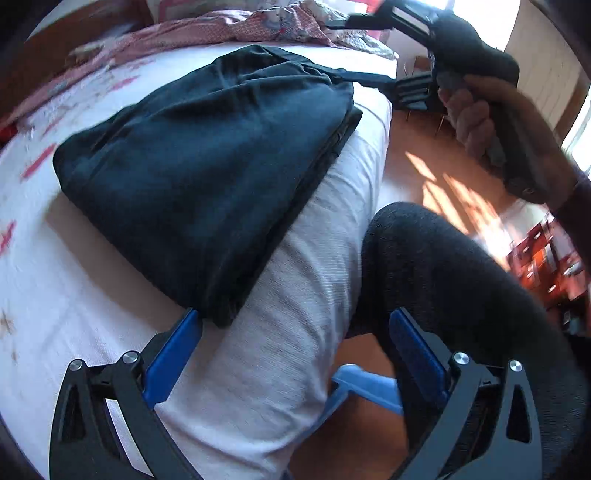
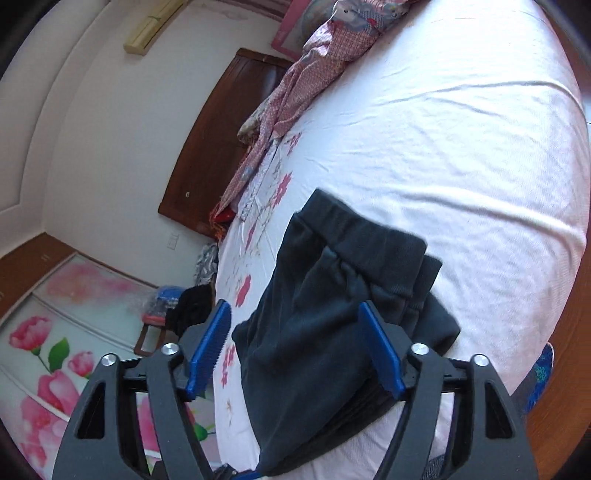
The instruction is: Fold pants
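Observation:
The dark pants (image 1: pixel 207 166) lie folded into a thick bundle near the edge of the bed (image 1: pixel 66 280). In the right wrist view the pants (image 2: pixel 325 325) show the waistband at the far end. My left gripper (image 1: pixel 295 317) is open and empty, just off the bundle's near corner. My right gripper (image 2: pixel 295 314) is open above the bundle, touching nothing. The right gripper also shows in the left wrist view (image 1: pixel 373 20), held in a hand at the far side, its jaws apart.
A pink patterned quilt (image 2: pixel 295 92) lies bunched at the head of the bed by the wooden headboard (image 2: pixel 221 140). The person's knee (image 1: pixel 461 280) is beside the bed edge above the wooden floor (image 1: pixel 417 162). A floral wardrobe door (image 2: pixel 74 332) stands to the left.

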Tool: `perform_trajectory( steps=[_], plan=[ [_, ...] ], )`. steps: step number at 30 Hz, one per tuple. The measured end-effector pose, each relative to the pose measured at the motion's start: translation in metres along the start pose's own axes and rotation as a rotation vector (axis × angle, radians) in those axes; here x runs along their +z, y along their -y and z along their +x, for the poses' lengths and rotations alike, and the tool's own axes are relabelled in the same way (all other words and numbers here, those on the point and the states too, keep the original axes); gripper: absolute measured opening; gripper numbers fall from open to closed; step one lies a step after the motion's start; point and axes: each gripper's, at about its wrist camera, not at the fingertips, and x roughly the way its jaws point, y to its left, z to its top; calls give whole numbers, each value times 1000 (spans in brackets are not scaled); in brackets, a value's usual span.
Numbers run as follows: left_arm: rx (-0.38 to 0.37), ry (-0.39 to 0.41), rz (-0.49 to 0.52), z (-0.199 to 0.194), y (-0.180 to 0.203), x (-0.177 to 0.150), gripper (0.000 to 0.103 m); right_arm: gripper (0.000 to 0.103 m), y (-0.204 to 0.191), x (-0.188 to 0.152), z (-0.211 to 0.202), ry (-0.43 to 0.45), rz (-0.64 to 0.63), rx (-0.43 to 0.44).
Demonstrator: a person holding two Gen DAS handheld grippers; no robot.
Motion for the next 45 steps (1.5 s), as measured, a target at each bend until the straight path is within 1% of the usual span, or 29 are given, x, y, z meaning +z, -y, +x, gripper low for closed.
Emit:
perform_trajectory(
  steps=[1, 2, 4, 7, 8, 10, 12, 13, 14, 15, 16, 18, 20, 21, 24, 26, 27, 28, 29, 30, 31, 32, 33, 34, 35, 39, 41, 43, 45],
  plan=[
    [-63, 28, -69, -11, -10, 0, 101, 79, 9, 6, -5, 21, 29, -10],
    [-80, 65, -130, -22, -21, 0, 101, 79, 19, 11, -8, 31, 69, -8],
    [-76, 122, -280, -36, -52, 6, 101, 79, 40, 12, -13, 54, 150, -12],
    [-139, 190, -565, -34, -108, 11, 101, 79, 63, 4, -16, 67, 236, -10],
    [-172, 205, -641, -30, -125, 12, 101, 79, 70, 1, -16, 63, 258, -3],
    [-187, 211, -754, -19, -147, 14, 101, 79, 79, -6, -11, 38, 292, 21],
    [-259, 215, -816, -7, -157, 14, 101, 81, 83, -8, 0, 11, 303, 9],
    [-270, 219, -851, -3, -161, 13, 101, 81, 85, -10, 4, 4, 307, 7],
    [-279, 231, -860, 1, -160, 13, 101, 83, 87, -11, 5, 14, 307, 16],
    [-300, 247, -863, 1, -161, 15, 101, 89, 85, -11, 8, 23, 305, 39],
    [-331, 261, -883, 3, -164, 16, 101, 89, 83, -11, 9, 25, 302, 59],
    [-404, 303, -926, 8, -166, 17, 101, 89, 78, -11, 14, -8, 290, 108],
    [-458, 314, -969, 14, -172, 18, 101, 89, 68, -9, 14, -22, 210, 70],
    [-489, 327, -983, 16, -173, 18, 101, 89, 65, -9, 15, -31, 181, 69],
    [-540, 347, -1032, 20, -177, 17, 101, 89, 76, -7, 20, -41, 222, 73],
    [-553, 357, -1051, 22, -182, 17, 101, 89, 75, -7, 22, -35, 205, 77],
    [-553, 357, -1050, 24, -181, 18, 101, 89, 70, -6, 25, -37, 180, 58],
    [-549, 352, -1049, 24, -181, 19, 101, 85, 65, -7, 27, -41, 149, 38],
    [-545, 350, -1051, 26, -180, 21, 101, 77, 61, -7, 30, -52, 117, 20],
    [-545, 349, -1051, 27, -179, 23, 101, 56, 60, -11, 31, -68, 90, -31],
    [-542, 341, -1047, 30, -178, 26, 98, 45, 62, -11, 31, -74, 95, -51],
    [-541, 323, -1050, 33, -179, 28, 78, 39, 66, -11, 30, -74, 132, -24],
    [-538, 293, -1072, 38, -181, 26, 62, 36, 67, -12, 27, -74, 150, -15],
    [-518, 264, -1104, 42, -184, 23, 30, 33, 63, -12, 25, -74, 138, -20],
    [-521, 254, -1116, 46, -186, 20, 21, 33, 58, -12, 24, -76, 131, -9],
    [-511, 260, -1096, 40, -183, 25, 15, 31, 33, -6, 21, -69, 133, 43],
    [-539, 303, -1072, 29, -181, 34, 14, 31, 15, -1, 21, -73, 103, 64],
    [-548, 338, -1034, 13, -181, 46, 14, 30, -4, 4, 22, -77, 68, 91],
    [-564, 365, -1022, 1, -184, 55, 14, 29, -23, 11, 27, -83, 38, 106]
  ],
)
